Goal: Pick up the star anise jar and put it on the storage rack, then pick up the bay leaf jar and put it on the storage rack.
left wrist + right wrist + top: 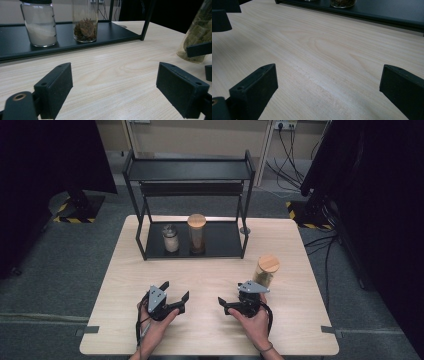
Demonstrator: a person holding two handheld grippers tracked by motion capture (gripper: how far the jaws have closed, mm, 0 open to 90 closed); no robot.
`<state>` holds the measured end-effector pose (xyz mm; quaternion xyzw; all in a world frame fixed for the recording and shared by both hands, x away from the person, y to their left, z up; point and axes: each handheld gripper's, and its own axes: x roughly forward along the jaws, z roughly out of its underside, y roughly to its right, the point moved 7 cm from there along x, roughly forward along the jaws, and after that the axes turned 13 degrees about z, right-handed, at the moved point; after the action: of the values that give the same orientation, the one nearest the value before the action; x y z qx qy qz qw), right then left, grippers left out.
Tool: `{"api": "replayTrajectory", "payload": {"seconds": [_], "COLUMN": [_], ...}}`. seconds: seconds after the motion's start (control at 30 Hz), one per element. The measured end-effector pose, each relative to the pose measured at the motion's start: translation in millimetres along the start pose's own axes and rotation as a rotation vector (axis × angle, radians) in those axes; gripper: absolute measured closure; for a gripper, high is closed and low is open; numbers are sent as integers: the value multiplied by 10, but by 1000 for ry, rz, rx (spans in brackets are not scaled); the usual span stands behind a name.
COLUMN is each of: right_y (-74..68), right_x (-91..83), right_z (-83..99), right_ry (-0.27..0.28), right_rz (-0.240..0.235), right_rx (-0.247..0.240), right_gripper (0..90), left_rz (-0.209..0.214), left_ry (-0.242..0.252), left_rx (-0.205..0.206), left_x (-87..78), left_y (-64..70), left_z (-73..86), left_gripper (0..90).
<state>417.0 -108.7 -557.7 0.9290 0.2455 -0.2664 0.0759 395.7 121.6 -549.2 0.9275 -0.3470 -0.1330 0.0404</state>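
Grippers rest low over the near part of the light wooden table (210, 270), one in each of the person's hands, and both are spread wide with nothing between their jaws. The left gripper (176, 292) sits left of centre, its jaws pointing forward and to the right; in the left gripper view its black pads (57, 87) frame bare wood. The right gripper (231, 294) sits just right of centre, well apart from the left one, its jaws pointing leftward.

Nearest to the right gripper stands a glass jar with a wooden lid (266, 270), upright on the table just beyond and to the right of that gripper, holding greenish-brown leaves. It is untouched.

Farther back a black two-tier shelf rack (190, 170) stands on the table. On its lower tray sit two more jars side by side: a short jar of white powder (171, 239) on the left and a tall wooden-lidded jar (196, 234) with brown star-shaped spice at its bottom on the right.
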Motion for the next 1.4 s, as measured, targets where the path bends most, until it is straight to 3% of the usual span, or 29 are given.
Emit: {"api": "replayTrajectory", "payload": {"seconds": [1.03, 1.4], "right_y": [65, 188], "right_x": [-208, -336], "right_z": [100, 148], "right_ry": [-1, 12], "right_rz": [-1, 39], "right_rx": [12, 37], "right_gripper": [20, 23], "left_rz": [-3, -2], "left_ry": [1, 3], "left_rx": [-5, -8], "left_x": [0, -1], "left_y": [-6, -9], "left_z": [-1, -1], "left_gripper": [132, 131]}}
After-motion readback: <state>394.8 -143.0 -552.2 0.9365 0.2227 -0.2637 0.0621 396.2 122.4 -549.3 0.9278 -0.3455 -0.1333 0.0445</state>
